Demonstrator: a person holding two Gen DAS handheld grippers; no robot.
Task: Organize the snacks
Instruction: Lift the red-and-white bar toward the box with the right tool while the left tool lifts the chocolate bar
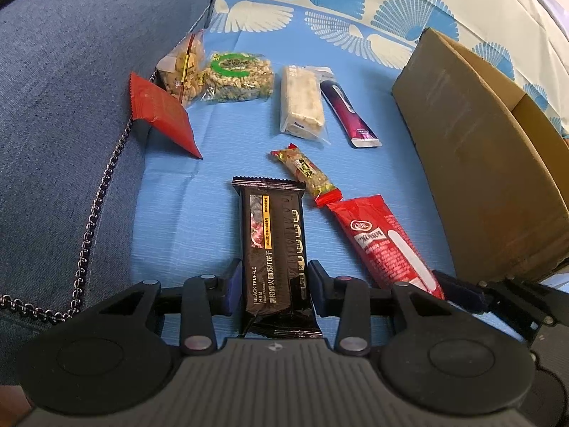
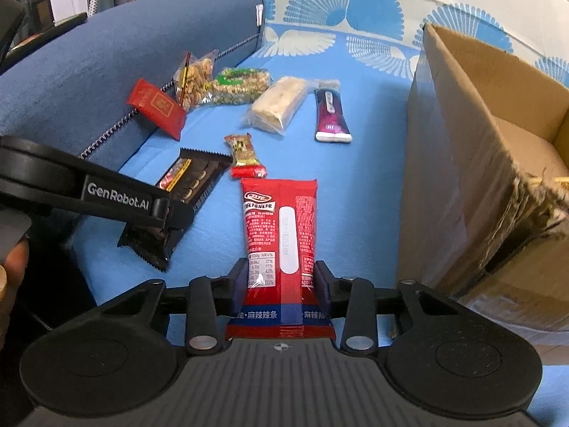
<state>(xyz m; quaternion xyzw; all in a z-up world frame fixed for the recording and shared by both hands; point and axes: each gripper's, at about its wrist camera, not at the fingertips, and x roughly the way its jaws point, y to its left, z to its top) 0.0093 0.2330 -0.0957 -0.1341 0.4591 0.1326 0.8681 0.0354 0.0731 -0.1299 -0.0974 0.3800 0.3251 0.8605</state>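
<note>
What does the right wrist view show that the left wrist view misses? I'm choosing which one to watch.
Only the right wrist view shows the cardboard box's open inside and the left gripper from outside, shut on the black cracker pack. Only the left wrist view shows the black pack's printed front. Both show the red spicy-strip pack in the right gripper and loose snacks on the blue cloth.

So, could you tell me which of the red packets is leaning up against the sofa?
The plain red packet at far left, propped against the blue sofa; the others lie flat.

Left gripper (image 1: 273, 286), right gripper (image 2: 281, 281): both clamped, side by side.
</note>
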